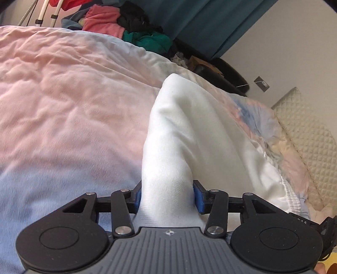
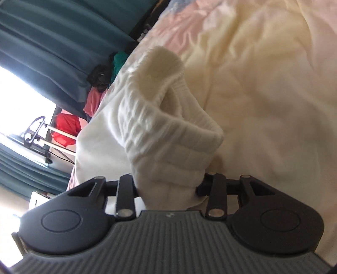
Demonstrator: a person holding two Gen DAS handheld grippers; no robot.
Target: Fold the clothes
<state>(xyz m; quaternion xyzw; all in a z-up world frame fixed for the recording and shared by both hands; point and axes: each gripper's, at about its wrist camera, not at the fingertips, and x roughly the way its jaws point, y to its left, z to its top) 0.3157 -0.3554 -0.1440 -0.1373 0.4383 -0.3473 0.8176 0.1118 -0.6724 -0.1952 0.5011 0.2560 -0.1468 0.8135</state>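
Daylight, soft, no hard shadows. In the right wrist view the window [image 2: 14, 94] blows out to pure glare and casts the bedding [image 2: 263, 73] yellowish. Both views show strong fisheye curvature with dark corners and light motion blur on fabric.

Beyond a rumpled pink-and-pale-blue duvet [image 1: 63, 101]: teal pleated curtain [image 1: 189, 19], beside it a black round stool [image 1: 227, 73]; quilted cream mattress edge [image 1: 305, 130] alongside.
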